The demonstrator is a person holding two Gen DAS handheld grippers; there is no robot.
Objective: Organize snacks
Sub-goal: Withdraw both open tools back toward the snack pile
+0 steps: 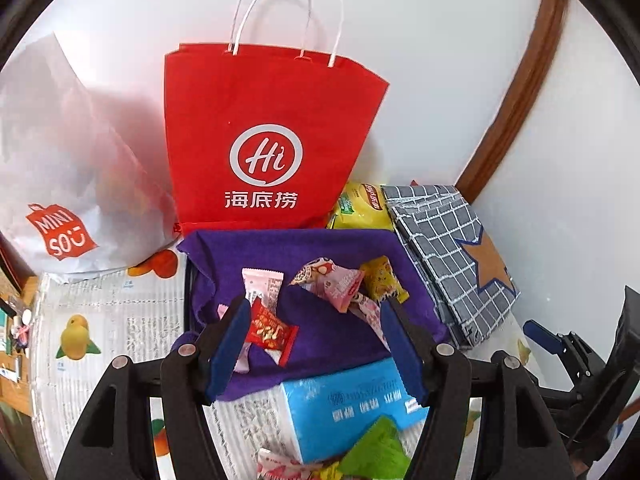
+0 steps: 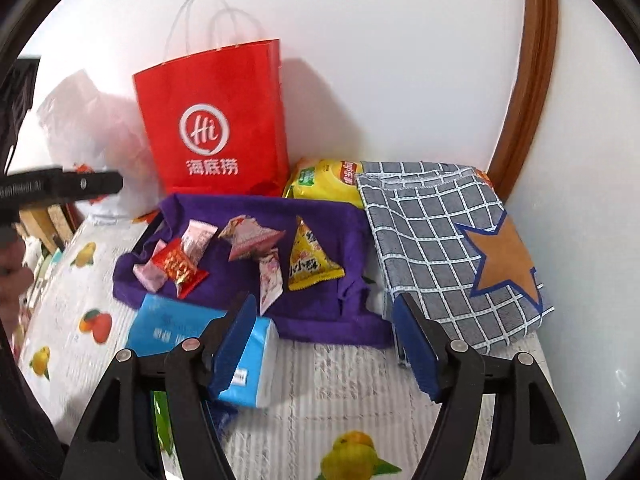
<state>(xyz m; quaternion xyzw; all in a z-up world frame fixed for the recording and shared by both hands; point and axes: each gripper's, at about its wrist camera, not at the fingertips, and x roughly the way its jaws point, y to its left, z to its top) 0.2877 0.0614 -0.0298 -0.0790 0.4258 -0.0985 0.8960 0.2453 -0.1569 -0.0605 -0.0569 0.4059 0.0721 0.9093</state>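
Note:
Several small snack packets lie on a purple cloth (image 1: 320, 248) (image 2: 320, 220): a red packet (image 1: 272, 330) (image 2: 180, 266), pink packets (image 1: 264, 284) (image 2: 252, 236) and a yellow triangular packet (image 1: 384, 280) (image 2: 308, 260). My left gripper (image 1: 316, 344) is open, hovering over the cloth with its left pad beside the red packet. My right gripper (image 2: 326, 340) is open and empty above the cloth's front edge. A blue tissue pack (image 1: 352, 404) (image 2: 180, 332) lies in front of the cloth.
A red paper bag (image 1: 264, 136) (image 2: 216, 120) stands against the wall behind the cloth. A white Miniso bag (image 1: 64, 176) is to its left. A yellow chip bag (image 1: 360, 208) (image 2: 324, 180) and a grey checked star bag (image 1: 452, 256) (image 2: 448, 240) lie at the right.

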